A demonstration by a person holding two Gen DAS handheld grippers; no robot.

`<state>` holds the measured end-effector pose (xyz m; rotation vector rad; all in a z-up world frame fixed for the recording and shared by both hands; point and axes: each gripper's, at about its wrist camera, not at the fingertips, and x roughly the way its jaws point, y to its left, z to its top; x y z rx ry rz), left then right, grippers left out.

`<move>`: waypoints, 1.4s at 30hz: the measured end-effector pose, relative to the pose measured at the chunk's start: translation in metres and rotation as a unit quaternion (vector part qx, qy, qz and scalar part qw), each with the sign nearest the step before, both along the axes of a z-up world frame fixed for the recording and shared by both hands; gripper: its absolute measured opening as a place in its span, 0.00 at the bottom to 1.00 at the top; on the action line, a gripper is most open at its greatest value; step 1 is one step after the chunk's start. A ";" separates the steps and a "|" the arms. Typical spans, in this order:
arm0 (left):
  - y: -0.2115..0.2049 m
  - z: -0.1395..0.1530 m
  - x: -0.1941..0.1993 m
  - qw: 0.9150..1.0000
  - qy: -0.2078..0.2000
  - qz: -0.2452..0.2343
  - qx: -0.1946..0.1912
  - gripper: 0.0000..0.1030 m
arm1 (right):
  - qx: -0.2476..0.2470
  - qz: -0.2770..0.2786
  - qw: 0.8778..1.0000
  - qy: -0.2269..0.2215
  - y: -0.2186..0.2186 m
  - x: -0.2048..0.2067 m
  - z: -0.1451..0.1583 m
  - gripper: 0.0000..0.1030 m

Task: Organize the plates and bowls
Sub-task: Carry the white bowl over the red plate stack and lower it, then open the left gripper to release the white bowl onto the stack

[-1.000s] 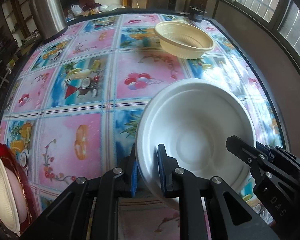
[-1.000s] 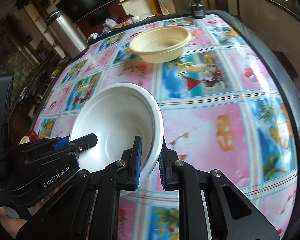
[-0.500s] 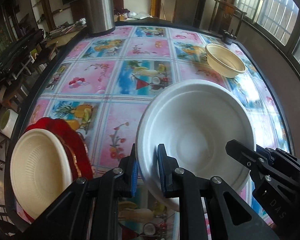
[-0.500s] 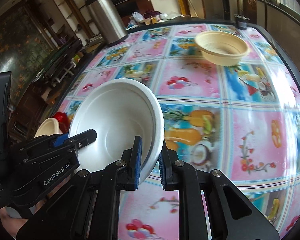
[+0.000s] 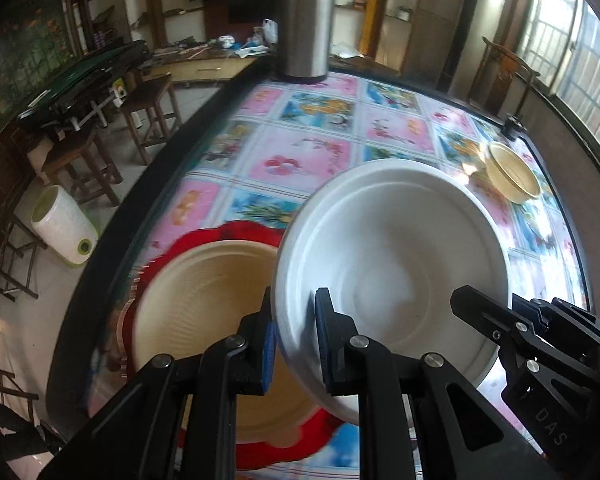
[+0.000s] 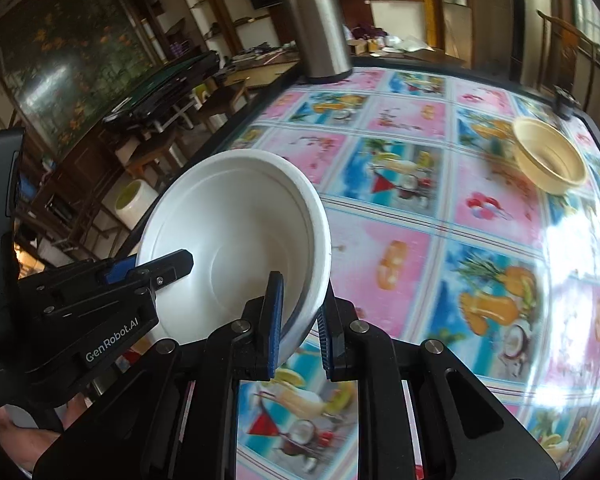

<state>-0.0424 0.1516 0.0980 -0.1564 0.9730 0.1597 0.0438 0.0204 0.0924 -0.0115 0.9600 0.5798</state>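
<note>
A white foam bowl (image 5: 396,256) is held in the air by both grippers. My left gripper (image 5: 294,340) is shut on its left rim. My right gripper (image 6: 298,320) is shut on its right rim, and the bowl (image 6: 236,240) fills that view's centre left. Below and left of the bowl a cream bowl (image 5: 204,304) sits on a red plate (image 5: 228,236) near the table's left edge. A second cream bowl (image 5: 512,178) stands at the far right of the table, also in the right wrist view (image 6: 548,160).
The table (image 6: 440,240) has a glossy fruit-pattern cloth. A steel thermos (image 5: 304,24) stands at its far edge. A small dark object (image 5: 512,126) sits at the far right corner. Stools and a white roll (image 5: 60,224) are on the floor to the left.
Both grippers have carried the white bowl leftward across the table. The red plate with the cream bowl has come from the left edge of view to just under the white bowl.
</note>
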 end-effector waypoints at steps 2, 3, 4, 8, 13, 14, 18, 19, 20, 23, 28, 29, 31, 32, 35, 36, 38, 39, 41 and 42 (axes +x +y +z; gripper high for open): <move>0.016 -0.001 -0.005 1.000 0.001 0.014 0.001 0.16 | -0.002 0.013 1.000 0.001 0.016 -0.003 -0.001 0.15; 0.021 -0.002 -0.006 1.000 0.001 0.018 0.001 0.16 | -0.003 0.020 1.000 0.001 0.023 -0.004 -0.001 0.15; 0.028 -0.004 -0.009 1.000 0.003 0.024 0.000 0.16 | -0.005 0.027 1.000 0.003 0.030 -0.005 -0.003 0.15; 0.043 -0.013 -0.015 0.999 0.011 0.039 0.000 0.16 | -0.017 0.044 0.999 0.015 0.052 -0.007 -0.015 0.16; 0.055 -0.023 -0.021 0.999 0.023 0.047 -0.005 0.16 | -0.026 0.058 0.998 0.025 0.067 -0.013 -0.026 0.16; 0.057 -0.026 -0.022 0.999 0.024 0.048 -0.006 0.16 | -0.028 0.060 0.997 0.026 0.069 -0.013 -0.028 0.16; 0.064 -0.031 -0.025 0.998 0.030 0.054 -0.009 0.16 | -0.035 0.068 0.997 0.029 0.077 -0.013 -0.032 0.16; 0.066 -0.033 -0.026 0.998 0.031 0.055 -0.008 0.16 | -0.036 0.070 0.996 0.030 0.078 -0.014 -0.033 0.16; 0.067 -0.035 -0.026 0.998 0.032 0.056 -0.008 0.16 | -0.037 0.071 0.996 0.030 0.080 -0.014 -0.034 0.16; 0.070 -0.038 -0.028 0.998 0.034 0.057 -0.011 0.17 | -0.040 0.074 0.996 0.025 0.083 -0.013 -0.034 0.16; 0.071 -0.037 -0.030 0.998 0.030 0.057 -0.006 0.17 | -0.036 0.074 0.996 0.026 0.083 -0.012 -0.033 0.16; 0.071 -0.036 -0.031 0.998 0.029 0.058 0.000 0.17 | -0.032 0.074 0.996 0.028 0.082 -0.011 -0.033 0.16; 0.071 -0.035 -0.031 0.998 0.027 0.060 0.006 0.17 | -0.029 0.067 0.997 0.024 0.080 -0.012 -0.031 0.16; 0.072 -0.035 -0.032 0.998 0.028 0.060 0.005 0.17 | -0.028 0.066 0.997 0.023 0.079 -0.012 -0.030 0.16; 0.071 -0.036 -0.031 0.998 0.030 0.058 0.008 0.17 | -0.024 0.065 0.997 0.023 0.076 -0.012 -0.029 0.19; 0.069 -0.036 -0.030 0.998 0.030 0.057 0.011 0.17 | -0.026 0.064 0.997 0.022 0.076 -0.012 -0.028 0.20; 0.069 -0.034 -0.032 0.998 0.024 0.061 0.019 0.17 | -0.024 0.063 0.998 0.019 0.075 -0.013 -0.027 0.20; 0.068 -0.033 -0.032 0.998 0.021 0.062 0.023 0.17 | -0.022 0.063 0.998 0.020 0.075 -0.014 -0.027 0.20; 0.068 -0.028 -0.034 0.997 0.015 0.067 0.031 0.17 | -0.020 0.063 0.998 0.020 0.073 -0.012 -0.026 0.20; 0.069 -0.027 -0.034 0.997 0.013 0.068 0.032 0.17 | -0.017 0.061 0.998 0.019 0.072 -0.013 -0.025 0.20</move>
